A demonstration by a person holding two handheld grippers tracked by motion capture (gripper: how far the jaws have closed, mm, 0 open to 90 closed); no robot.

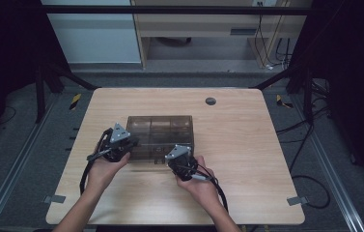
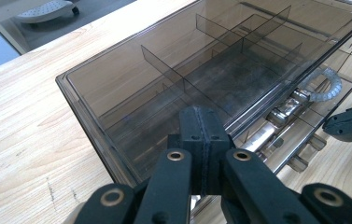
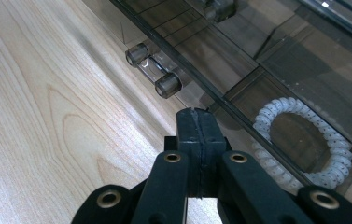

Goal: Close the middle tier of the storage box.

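Note:
A smoky see-through box (image 1: pixel 160 137) with divided compartments lies lid-down-shut in the middle of the wooden table (image 1: pixel 247 145). My left gripper (image 1: pixel 132 143) is at its front left corner, jaws shut and empty, tips (image 2: pixel 200 116) over the lid (image 2: pixel 164 84). My right gripper (image 1: pixel 174 155) is at the front edge, also shut and empty, its tips (image 3: pixel 195 116) just short of the box wall (image 3: pixel 267 46) and near a clear latch (image 3: pixel 154 70). A white coiled ring (image 3: pixel 304 140) lies inside a front compartment. The right gripper's jaw (image 2: pixel 351 126) shows in the left gripper view.
A shiny metal piece (image 2: pixel 281 112) lies inside the box beside the coiled ring (image 2: pixel 325 86). A round grommet (image 1: pixel 210 101) sits in the table's far side. Bare wood surrounds the box. Cables lie on the floor at the right (image 1: pixel 310 183).

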